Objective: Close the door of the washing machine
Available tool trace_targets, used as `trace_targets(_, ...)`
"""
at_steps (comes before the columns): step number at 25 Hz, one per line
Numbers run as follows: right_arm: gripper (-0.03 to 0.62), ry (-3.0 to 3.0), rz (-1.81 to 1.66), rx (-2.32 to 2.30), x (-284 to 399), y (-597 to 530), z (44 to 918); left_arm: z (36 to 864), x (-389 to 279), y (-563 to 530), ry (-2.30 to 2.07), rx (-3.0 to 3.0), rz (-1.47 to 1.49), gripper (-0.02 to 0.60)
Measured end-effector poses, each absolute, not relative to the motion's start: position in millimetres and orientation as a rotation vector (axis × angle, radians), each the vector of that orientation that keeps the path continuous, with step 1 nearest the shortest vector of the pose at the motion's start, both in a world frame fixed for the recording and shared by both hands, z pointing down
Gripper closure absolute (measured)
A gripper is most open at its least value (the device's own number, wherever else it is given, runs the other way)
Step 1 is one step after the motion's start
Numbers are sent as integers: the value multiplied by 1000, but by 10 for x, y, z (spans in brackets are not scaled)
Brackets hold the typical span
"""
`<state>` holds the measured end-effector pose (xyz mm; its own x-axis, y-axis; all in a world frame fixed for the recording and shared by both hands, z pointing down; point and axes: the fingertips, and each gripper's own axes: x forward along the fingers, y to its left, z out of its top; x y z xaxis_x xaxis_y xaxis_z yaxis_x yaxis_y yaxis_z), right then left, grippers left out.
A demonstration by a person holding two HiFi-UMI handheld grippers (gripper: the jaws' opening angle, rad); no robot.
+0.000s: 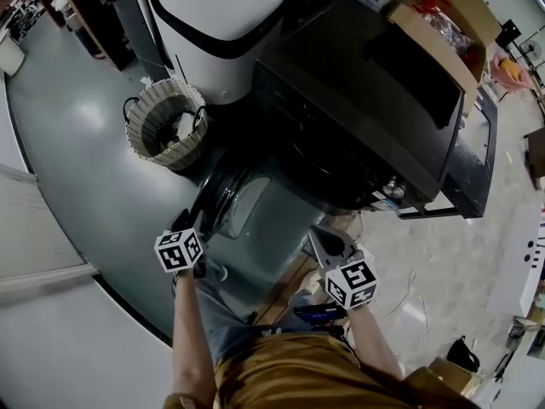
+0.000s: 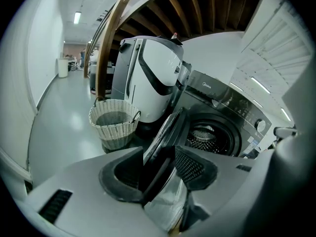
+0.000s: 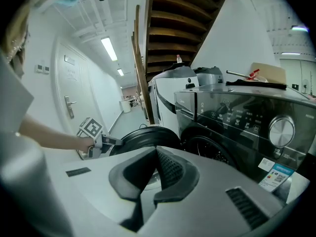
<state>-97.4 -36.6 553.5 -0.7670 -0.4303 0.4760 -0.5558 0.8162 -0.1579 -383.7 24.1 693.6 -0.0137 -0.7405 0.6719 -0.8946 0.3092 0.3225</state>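
The black front-loading washing machine (image 1: 358, 118) stands with its round door (image 1: 234, 203) swung open to the left. The steel drum (image 2: 210, 137) shows through the opening. My left gripper (image 1: 189, 227) is at the door's outer edge. In the left gripper view the door's rim (image 2: 165, 137) runs between the jaws of this gripper (image 2: 158, 174), which are shut on it. My right gripper (image 1: 328, 244) hangs in front of the machine, right of the door, touching nothing. Seen in its own view, the right gripper (image 3: 155, 174) is shut and holds nothing.
A wicker basket (image 1: 166, 122) sits on the floor left of the door's swing. Behind it stands a large white appliance (image 1: 217, 24). An open cardboard box (image 1: 443, 24) rests on the washer's top. My legs are just below the grippers.
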Motion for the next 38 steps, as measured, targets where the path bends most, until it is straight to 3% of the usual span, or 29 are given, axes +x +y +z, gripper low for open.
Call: trace_targets(38, 582, -2596, 435, 784, 220, -406, 5399, 6924, -2618, 177, -1724, 1449, 330, 407)
